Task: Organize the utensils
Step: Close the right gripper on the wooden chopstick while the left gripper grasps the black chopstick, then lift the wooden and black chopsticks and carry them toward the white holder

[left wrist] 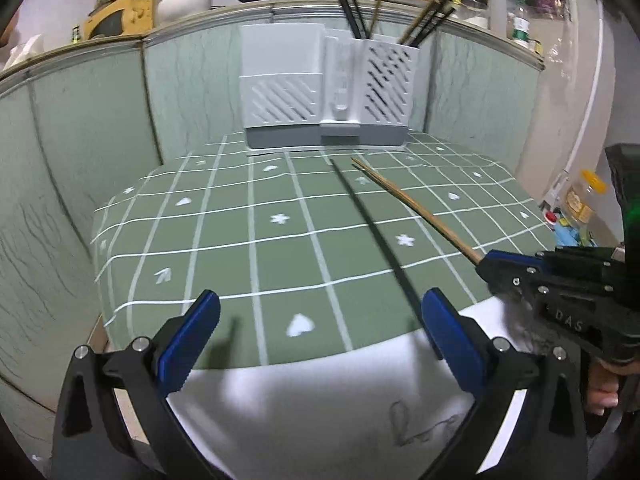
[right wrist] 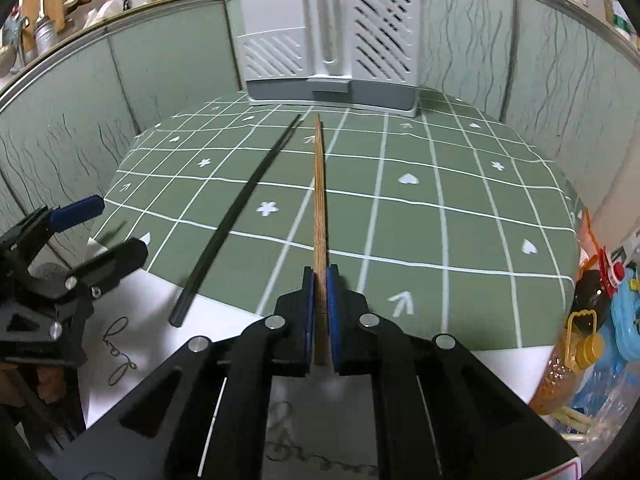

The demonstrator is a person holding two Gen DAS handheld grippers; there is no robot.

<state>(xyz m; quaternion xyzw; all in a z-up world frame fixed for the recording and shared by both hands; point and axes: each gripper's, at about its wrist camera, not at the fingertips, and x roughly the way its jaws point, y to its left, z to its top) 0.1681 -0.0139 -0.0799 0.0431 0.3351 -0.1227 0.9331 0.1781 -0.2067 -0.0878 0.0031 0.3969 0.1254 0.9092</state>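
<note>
Two chopsticks lie ahead of the grippers on the green checked cloth (right wrist: 440, 184). The right gripper (right wrist: 320, 280) has its blue pads pressed together on the near end of the wooden chopstick (right wrist: 319, 192), which runs straight out from its fingertips toward the white utensil holder (right wrist: 332, 36) at the far edge of the cloth. Just to the left of that gripper lies the black chopstick (right wrist: 236, 216), free on the cloth, its near end over the white sheet (right wrist: 132, 344). The left gripper (left wrist: 320, 340) has its jaws wide apart, gripping nothing, with the black chopstick (left wrist: 372, 232) reaching forward from near its right finger. More chopsticks stand in the holder's right compartment (left wrist: 386, 84).
</note>
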